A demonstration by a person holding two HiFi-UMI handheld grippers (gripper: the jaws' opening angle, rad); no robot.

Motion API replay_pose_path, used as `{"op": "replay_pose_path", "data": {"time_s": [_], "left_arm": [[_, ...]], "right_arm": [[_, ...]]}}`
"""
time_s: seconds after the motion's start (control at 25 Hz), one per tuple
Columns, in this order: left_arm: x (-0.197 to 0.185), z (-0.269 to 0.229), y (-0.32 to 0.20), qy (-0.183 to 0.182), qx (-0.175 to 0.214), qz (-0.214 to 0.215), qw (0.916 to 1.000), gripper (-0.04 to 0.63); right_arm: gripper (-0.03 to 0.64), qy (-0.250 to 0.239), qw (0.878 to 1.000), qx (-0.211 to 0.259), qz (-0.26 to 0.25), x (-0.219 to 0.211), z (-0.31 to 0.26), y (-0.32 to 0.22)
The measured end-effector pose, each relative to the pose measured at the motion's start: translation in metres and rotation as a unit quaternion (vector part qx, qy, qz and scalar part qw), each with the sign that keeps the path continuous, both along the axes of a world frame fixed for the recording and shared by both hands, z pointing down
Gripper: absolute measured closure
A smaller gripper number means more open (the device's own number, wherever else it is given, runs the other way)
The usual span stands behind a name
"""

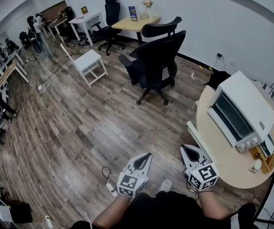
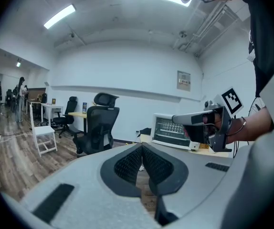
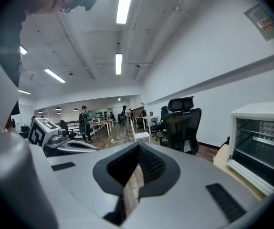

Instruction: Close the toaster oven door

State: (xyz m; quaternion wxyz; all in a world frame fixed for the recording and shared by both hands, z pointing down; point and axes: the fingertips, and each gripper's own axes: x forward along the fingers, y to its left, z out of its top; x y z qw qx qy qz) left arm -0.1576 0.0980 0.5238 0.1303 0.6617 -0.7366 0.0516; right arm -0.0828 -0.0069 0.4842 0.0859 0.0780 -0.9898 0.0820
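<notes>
Wooden floorboards (image 1: 79, 128) are filling most of the head view, and I am looking down on the left gripper (image 1: 144, 159) and the right gripper (image 1: 188, 151), side by side near the bottom edge and both pointing away from me. Over at the right the white toaster oven (image 1: 247, 104) is sitting on a round table (image 1: 232, 171), near the right gripper but apart from it. Its door (image 1: 200, 140) is lying open and sticking out level past the table edge. A black office chair (image 1: 158, 56) is standing beyond the table

Moving to the left gripper view, I am seeing its jaws pressed together with nothing pinched between them. The right gripper is showing at the right of this view, in front of the oven, and the chair is standing further left

Turning to the right gripper view, its jaws are meeting at the tips too, gripping nothing, with only floor showing through the thin slit lower down. The oven is filling the right edge, its front open and a wire rack showing inside, while the left gripper is showing at the left
</notes>
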Motion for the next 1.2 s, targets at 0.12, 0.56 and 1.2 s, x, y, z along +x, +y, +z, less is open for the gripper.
{"op": "replay_pose_path", "data": {"time_s": [0.12,0.56,1.2], "left_arm": [[-0.015,-0.003,-0.017,-0.003,0.001,-0.009,1.0,0.588],[-0.059,0.017,-0.083,-0.004,-0.018,0.039,0.9991,0.588],[-0.112,0.01,-0.236,-0.06,-0.02,0.251,0.9659,0.588]], "right_arm": [[0.623,0.002,1.0,-0.001,-0.009,-0.011,0.004,-0.014],[0.623,-0.004,0.999,0.009,0.049,-0.041,0.003,-0.096],[0.623,0.016,0.981,-0.013,0.194,-0.064,0.014,-0.176]]}}
